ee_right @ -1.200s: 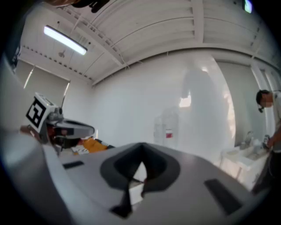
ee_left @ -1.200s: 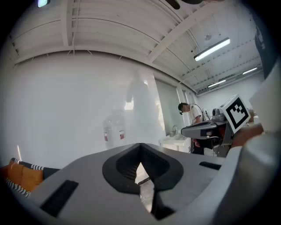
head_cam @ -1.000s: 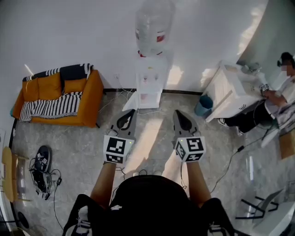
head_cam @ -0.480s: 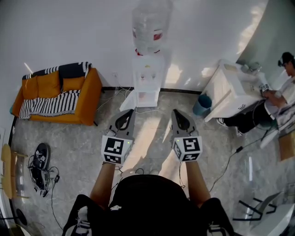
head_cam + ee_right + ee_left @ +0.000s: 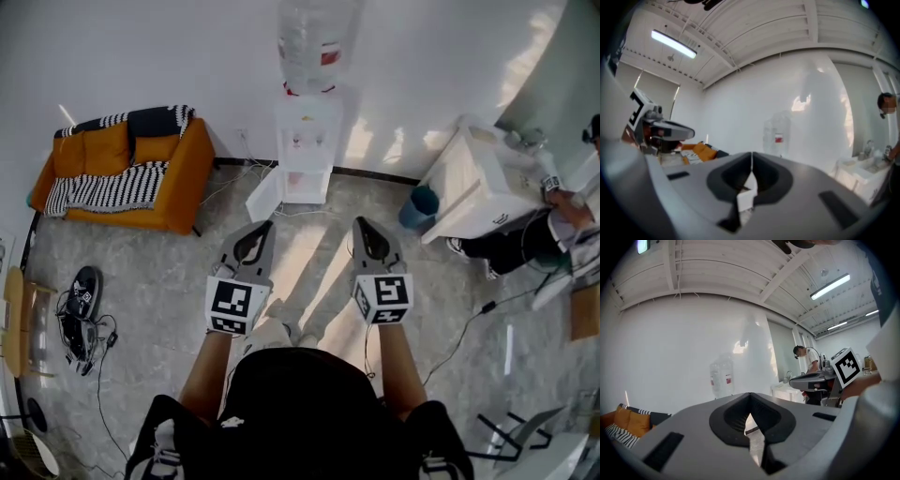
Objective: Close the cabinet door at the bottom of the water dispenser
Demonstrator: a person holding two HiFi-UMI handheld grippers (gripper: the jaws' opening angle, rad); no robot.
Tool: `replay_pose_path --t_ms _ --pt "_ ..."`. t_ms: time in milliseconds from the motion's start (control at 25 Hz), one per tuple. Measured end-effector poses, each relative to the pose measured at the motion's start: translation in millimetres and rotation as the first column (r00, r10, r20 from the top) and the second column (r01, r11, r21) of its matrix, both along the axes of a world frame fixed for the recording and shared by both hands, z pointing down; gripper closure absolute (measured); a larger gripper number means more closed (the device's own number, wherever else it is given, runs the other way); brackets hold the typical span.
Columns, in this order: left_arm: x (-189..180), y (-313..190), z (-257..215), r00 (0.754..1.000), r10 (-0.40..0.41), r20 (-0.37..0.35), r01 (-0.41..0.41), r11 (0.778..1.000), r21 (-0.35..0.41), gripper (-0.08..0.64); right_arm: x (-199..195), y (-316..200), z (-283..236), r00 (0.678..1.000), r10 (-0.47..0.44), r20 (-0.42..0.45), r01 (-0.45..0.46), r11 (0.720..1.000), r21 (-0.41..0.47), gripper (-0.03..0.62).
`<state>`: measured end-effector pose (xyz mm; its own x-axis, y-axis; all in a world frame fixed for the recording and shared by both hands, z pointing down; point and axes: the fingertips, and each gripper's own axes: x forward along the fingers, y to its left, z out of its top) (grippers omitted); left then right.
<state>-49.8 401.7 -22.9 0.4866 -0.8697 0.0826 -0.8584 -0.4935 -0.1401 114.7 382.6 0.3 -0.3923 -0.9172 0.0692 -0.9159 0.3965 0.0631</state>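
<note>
White plastic makes up the one dispenser (image 5: 306, 141), which stands against a white wall (image 5: 141, 56) ahead of both pairs of jaws and well apart from them. One clear bottle (image 5: 314, 42) with a red label sits upside down on its top.

At its base is one door (image 5: 264, 199), also white. It is swung wide open and juts out over the grey stone floor (image 5: 309, 272), ahead of the left jaws. The low compartment beside it lies open.

There are two grippers, each grey with a black-and-white marker cube, held side by side and pointing at the dispenser. The left gripper (image 5: 264, 226) has its jaws pressed together with nothing between them. The right gripper (image 5: 362, 223) is the same: jaws together and empty.

Far off to the left of the left jaws is one orange sofa (image 5: 122, 173) with a striped throw. Off to the right of the right jaws stand one blue bin (image 5: 418, 206) and one white surface (image 5: 473, 183), where one other person (image 5: 562, 211) is busy.
</note>
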Motion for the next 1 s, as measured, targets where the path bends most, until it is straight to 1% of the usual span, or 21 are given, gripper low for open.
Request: replay_pose_path --t_ms 160,480,760,1000 --pt "-1.5 -5.8 2.8 1.000 -0.023 0.003 0.023 1.000 -0.008 0.549 -1.4 -2.5 2.9 1.000 -0.017 -0.002 0.017 1.000 -0.003 0.557" --pt "4.1 -27.7 10.8 1.000 -0.021 0.011 0.021 1.000 -0.014 0.549 -0.1 -23.8 10.2 0.999 -0.043 -0.006 0.043 0.999 -0.012 0.557" --pt "-1.4 -77.5 15.6 1.000 -0.029 0.000 0.029 0.999 -0.023 0.549 -4.9 -73.0 17.0 0.998 -0.057 -0.010 0.057 0.998 -0.030 0.557" --pt "-7.6 -134.0 26.4 1.000 -0.019 -0.010 0.018 0.998 -0.062 0.549 -13.4 -128.6 24.2 0.998 -0.056 -0.015 0.055 0.997 -0.046 0.557"
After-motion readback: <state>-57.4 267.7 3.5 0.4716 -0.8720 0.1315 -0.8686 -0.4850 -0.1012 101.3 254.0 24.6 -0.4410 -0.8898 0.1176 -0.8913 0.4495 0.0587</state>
